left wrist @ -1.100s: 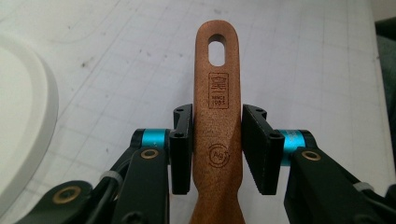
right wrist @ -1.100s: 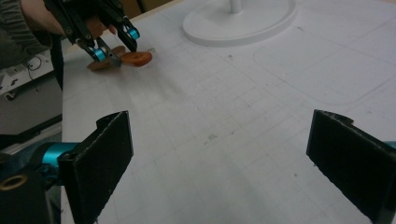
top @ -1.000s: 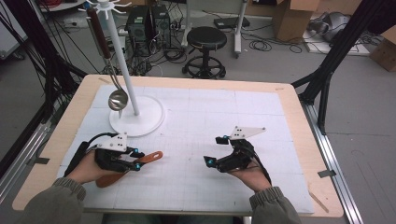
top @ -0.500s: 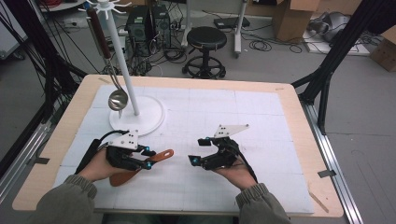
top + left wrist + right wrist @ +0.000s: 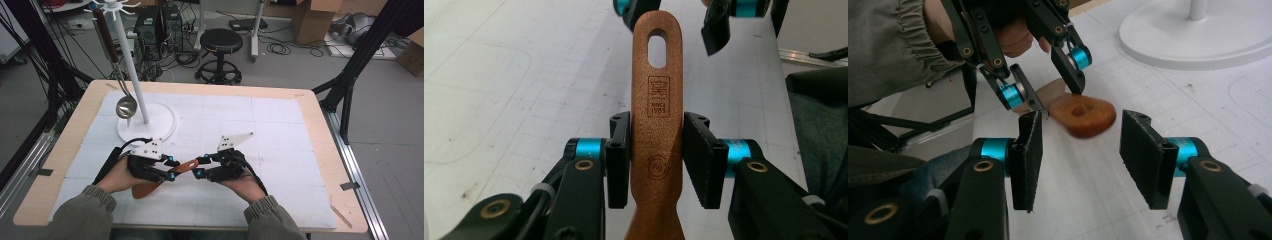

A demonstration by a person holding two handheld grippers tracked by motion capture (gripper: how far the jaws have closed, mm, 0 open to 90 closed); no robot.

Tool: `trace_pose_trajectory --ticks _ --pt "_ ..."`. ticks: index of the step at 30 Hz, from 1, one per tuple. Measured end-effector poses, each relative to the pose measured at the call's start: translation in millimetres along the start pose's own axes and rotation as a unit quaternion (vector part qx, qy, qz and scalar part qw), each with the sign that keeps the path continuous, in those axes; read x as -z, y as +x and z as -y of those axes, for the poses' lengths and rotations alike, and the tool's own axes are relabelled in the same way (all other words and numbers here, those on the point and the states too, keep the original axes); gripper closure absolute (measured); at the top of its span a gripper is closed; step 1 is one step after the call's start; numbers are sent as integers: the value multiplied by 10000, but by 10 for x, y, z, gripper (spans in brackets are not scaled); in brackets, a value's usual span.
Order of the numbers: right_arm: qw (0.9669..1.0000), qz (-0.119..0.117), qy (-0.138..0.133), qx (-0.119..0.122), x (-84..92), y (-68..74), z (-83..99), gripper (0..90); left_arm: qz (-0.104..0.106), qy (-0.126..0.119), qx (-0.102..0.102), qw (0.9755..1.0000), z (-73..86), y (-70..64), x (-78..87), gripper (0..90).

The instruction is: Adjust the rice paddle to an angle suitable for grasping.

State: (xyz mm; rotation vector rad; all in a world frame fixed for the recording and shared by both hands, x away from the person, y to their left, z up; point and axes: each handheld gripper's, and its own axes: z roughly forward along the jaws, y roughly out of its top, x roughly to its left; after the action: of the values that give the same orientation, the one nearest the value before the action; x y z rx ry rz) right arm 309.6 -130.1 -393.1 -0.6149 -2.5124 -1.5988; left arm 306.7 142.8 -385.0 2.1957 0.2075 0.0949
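Room: a workshop with a black stool (image 5: 218,42), cables and cardboard boxes on the grey floor behind the table.
Table: a wooden table (image 5: 320,130) with a white mat (image 5: 280,135) on top.
Stand: a white stand (image 5: 134,65) on a round base at the back left of the mat. A metal ladle (image 5: 126,106) hangs from it, just beside the pole.
Spoon: a wooden spoon (image 5: 657,115) is near the front middle of the mat, between the two hands, lifted off the mat. Its handle end has a long hole and points at the right gripper.
Left gripper: the left gripper (image 5: 656,160) has its jaws closed partway, and both pads press on the sides of the spoon's handle. It holds the spoon.
Right gripper: the right gripper (image 5: 1080,150) has just been closing its jaws. They are partly open. The handle end of the spoon is just in front of the gap, and the pads do not touch it.
Hands: both hands come in from the front edge, in grey-green sleeves, close together.
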Motion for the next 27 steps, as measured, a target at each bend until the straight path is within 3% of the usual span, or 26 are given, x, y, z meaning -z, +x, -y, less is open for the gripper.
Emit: trace_pose_trajectory --ticks 7,17,24,27 --pt "9999 -71 -110 -97 8 -16 0 634 26 -78 -61 9999 -58 -26 -26 653" --pt "9988 -233 -294 -323 36 -39 -4 652 -51 -143 -76 9999 -85 -49 -9 653" --pt "9988 -270 -255 -313 71 -34 -22 699 50 -259 -24 9996 -91 -49 -17 668" --pt "9989 -286 -213 -296 78 -38 -16 762 127 -308 -12 9994 -92 -38 4 723"
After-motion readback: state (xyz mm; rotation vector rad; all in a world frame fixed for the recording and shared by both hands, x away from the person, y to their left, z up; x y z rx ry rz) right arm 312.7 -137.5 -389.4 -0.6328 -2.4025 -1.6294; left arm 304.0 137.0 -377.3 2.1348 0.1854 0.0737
